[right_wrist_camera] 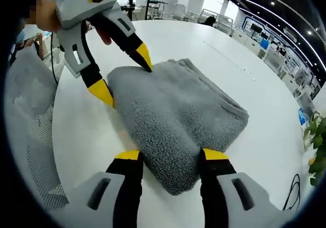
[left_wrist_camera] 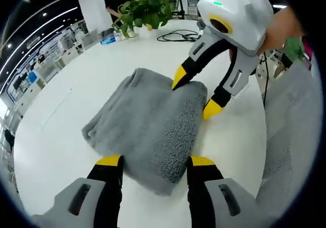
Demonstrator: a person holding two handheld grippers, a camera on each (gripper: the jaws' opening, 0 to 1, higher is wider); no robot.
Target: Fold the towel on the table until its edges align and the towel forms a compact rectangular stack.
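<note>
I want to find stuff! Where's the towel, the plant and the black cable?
towel [left_wrist_camera: 147, 121], left gripper view, middle of its folded top.
plant [left_wrist_camera: 145, 11], left gripper view, its green leaves.
black cable [left_wrist_camera: 178, 34], left gripper view, the coil on the table.

Plant: leafy green potted plant [left_wrist_camera: 145, 11] near the table's far edge
Cable: black coiled cable [left_wrist_camera: 178, 34] on the table, beside the plant
Chair: grey mesh chair [right_wrist_camera: 30, 116] at the table's edge

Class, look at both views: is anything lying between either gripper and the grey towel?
Nothing visible is. The left gripper and the right gripper each have open jaws either side of a corner of the folded towel, which lies on the white table.
</note>
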